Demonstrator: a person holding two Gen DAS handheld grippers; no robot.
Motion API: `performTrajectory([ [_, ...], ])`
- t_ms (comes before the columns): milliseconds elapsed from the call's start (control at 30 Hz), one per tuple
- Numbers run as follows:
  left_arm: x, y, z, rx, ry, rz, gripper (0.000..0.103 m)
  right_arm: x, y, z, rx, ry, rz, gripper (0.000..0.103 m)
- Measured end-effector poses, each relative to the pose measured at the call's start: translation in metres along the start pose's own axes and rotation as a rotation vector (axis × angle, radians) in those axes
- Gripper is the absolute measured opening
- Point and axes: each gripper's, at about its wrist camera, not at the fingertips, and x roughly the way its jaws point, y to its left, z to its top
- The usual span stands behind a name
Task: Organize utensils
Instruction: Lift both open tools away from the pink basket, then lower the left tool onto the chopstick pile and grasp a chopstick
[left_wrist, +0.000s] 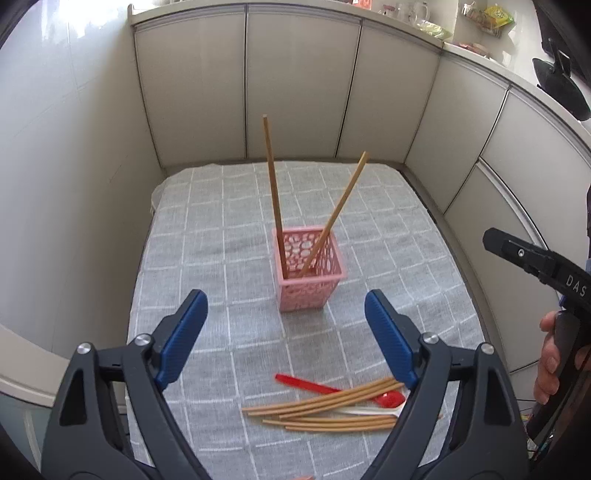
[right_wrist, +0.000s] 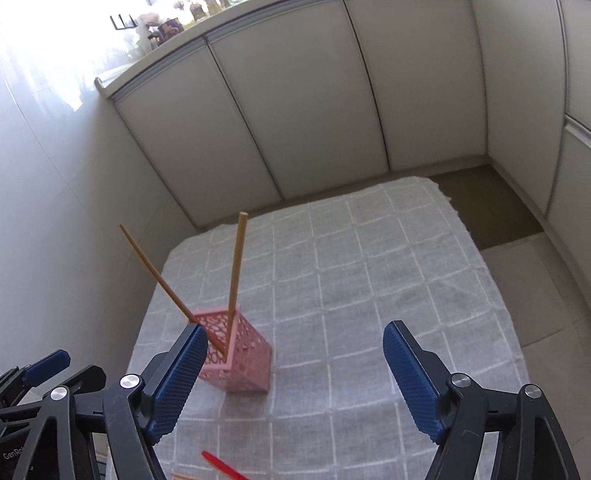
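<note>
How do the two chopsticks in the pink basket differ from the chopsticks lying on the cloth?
Pose: the two chopsticks in the pink basket stand on end, one near upright, the other leaning right; the loose chopsticks lie flat on the cloth.
Grouping: the basket pair splay apart at the top; the loose ones lie bunched, overlapping a red spoon and a white utensil.
Shared: same tan, wood-like look.

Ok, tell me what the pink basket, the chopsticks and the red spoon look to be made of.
Pink basket: likely moulded plastic, matte, with walls pierced by round holes. Chopsticks: probably bamboo or wood, an even tan, unglossed. Red spoon: seemingly plastic, with a glossy highlight on its bowl.
</note>
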Motion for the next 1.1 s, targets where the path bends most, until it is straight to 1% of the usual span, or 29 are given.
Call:
performTrajectory([
  [167,-0.002,-0.009,-0.032,-0.003,0.071,-0.003,0.087,-0.015,-0.013,-0.029,0.016,0.052,-0.023,0.086],
  [300,-0.003,-0.016,-0.053,0.025,0.095,0.01,0.087,-0.02,-0.021,-0.048,0.027,0.111,-0.048,0.086],
  [467,0.006,-0.02,-0.084,0.037,0.109,-0.007,0.087,-0.021,-0.033,-0.07,0.026,0.187,-0.111,0.086],
  [567,0.021,-0.027,-0.101,0.086,0.197,0.037,0.087,-0.014,-0.044,-0.083,0.04,0.258,-0.144,0.086],
  [700,0.038,-0.04,-0.109,0.158,0.246,0.026,0.087,-0.007,-0.058,-0.093,0.074,0.319,-0.164,0.086],
  [800,0.054,-0.047,-0.113,0.197,0.266,0.018,0.087,-0.003,-0.062,-0.098,0.054,0.347,-0.196,0.086],
  [867,0.066,-0.051,-0.115,0.212,0.28,0.016,0.086,-0.001,-0.065,-0.101,0.054,0.361,-0.192,0.086],
  [933,0.077,-0.053,-0.115,0.22,0.297,-0.003,0.077,0.002,-0.068,-0.102,0.067,0.378,-0.176,0.086],
  [967,0.081,-0.055,-0.116,0.224,0.305,-0.015,0.074,0.004,-0.069,-0.103,0.072,0.387,-0.172,0.086],
  [1033,0.089,-0.062,-0.116,0.248,0.313,-0.04,0.061,0.008,-0.072,-0.105,0.072,0.405,-0.175,0.086],
  [1100,0.095,-0.069,-0.115,0.275,0.311,-0.051,0.055,0.013,-0.072,-0.108,0.065,0.42,-0.188,0.086],
])
